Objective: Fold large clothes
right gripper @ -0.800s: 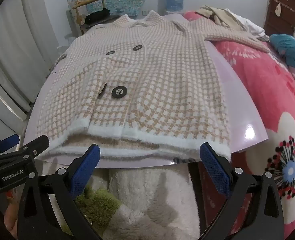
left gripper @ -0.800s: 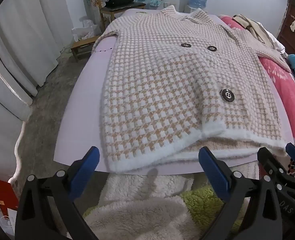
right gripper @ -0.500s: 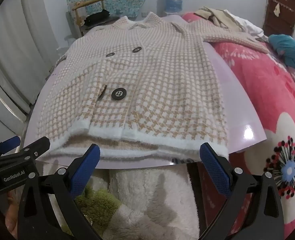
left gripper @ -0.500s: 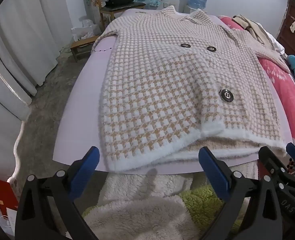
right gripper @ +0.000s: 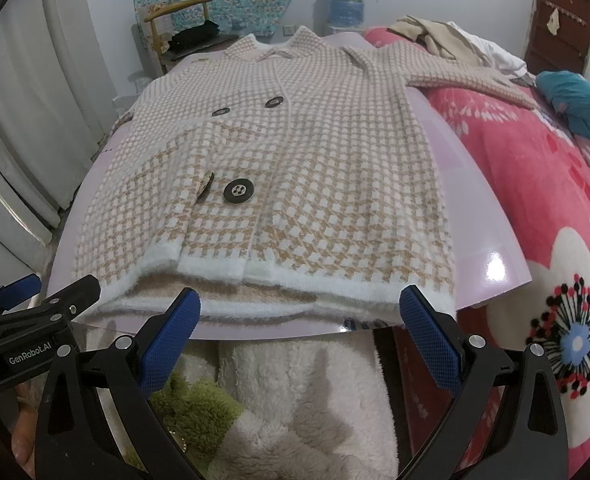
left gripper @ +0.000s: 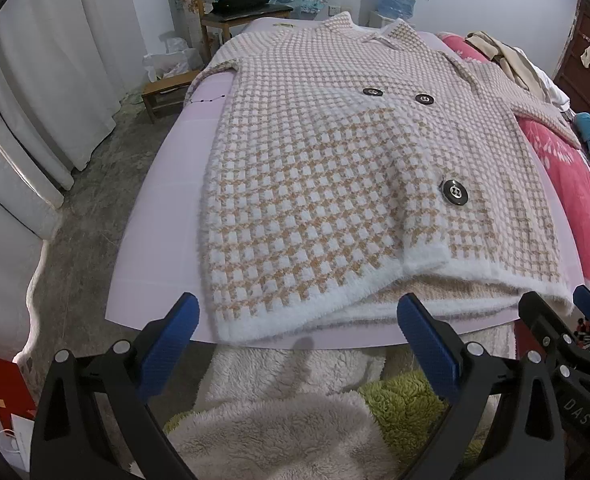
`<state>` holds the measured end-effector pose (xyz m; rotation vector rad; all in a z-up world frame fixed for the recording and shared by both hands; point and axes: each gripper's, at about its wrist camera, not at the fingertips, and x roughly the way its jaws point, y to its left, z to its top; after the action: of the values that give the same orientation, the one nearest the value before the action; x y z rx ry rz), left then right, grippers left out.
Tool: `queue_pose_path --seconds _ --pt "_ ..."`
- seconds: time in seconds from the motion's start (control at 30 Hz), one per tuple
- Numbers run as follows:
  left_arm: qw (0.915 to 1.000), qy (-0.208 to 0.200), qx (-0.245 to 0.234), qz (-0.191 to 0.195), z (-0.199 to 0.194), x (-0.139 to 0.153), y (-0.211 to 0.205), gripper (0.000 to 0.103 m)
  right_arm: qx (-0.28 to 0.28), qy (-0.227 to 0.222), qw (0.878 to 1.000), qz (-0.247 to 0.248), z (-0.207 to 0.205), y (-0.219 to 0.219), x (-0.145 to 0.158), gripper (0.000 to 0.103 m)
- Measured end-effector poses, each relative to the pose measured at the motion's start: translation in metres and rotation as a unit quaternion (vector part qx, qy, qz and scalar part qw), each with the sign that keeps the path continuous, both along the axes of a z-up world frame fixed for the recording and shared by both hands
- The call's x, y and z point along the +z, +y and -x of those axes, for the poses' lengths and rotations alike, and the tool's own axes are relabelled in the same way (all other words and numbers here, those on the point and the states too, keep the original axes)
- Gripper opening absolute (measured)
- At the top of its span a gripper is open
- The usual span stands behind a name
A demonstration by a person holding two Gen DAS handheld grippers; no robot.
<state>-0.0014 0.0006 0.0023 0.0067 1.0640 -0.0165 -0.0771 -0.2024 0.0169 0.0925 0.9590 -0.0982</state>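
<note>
**Left wrist view: coat lies flat, both tongs poised at the hem**

Left wrist view shows you the checked coat spread face up, buttoned, along the glossy lilac board, which rests on the bed with the pink flowered quilt. The collar points away from you; the white fluffy hem runs along the board's near edge. One sleeve trails off the board across the quilt on your right; the other drops over the far left edge and is mostly hidden.

Your left tongs hang wide apart, holding nothing, just short of the hem's left half. Your right tongs are equally wide and empty, just short of the hem's right half, the right blue pad near the coat's corner.

By the look of it, no fold has been made: this is the approach to a first grasp. The next move probably calls for each tong to pinch the hem, catching both layers, since the front panel sits loosely above the back layer. The large black button nearest the hem may resist a crease there.
</note>
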Motion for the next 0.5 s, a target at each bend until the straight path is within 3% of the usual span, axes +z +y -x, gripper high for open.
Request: queue_pose_path --seconds 0.5 --pt "1.0000 -0.001 0.000 0.000 -0.0003 0.0014 0.0023 0.097 0.001 -0.003 1.000 0.002 -0.0002 0.0013 0.0042 0.095"
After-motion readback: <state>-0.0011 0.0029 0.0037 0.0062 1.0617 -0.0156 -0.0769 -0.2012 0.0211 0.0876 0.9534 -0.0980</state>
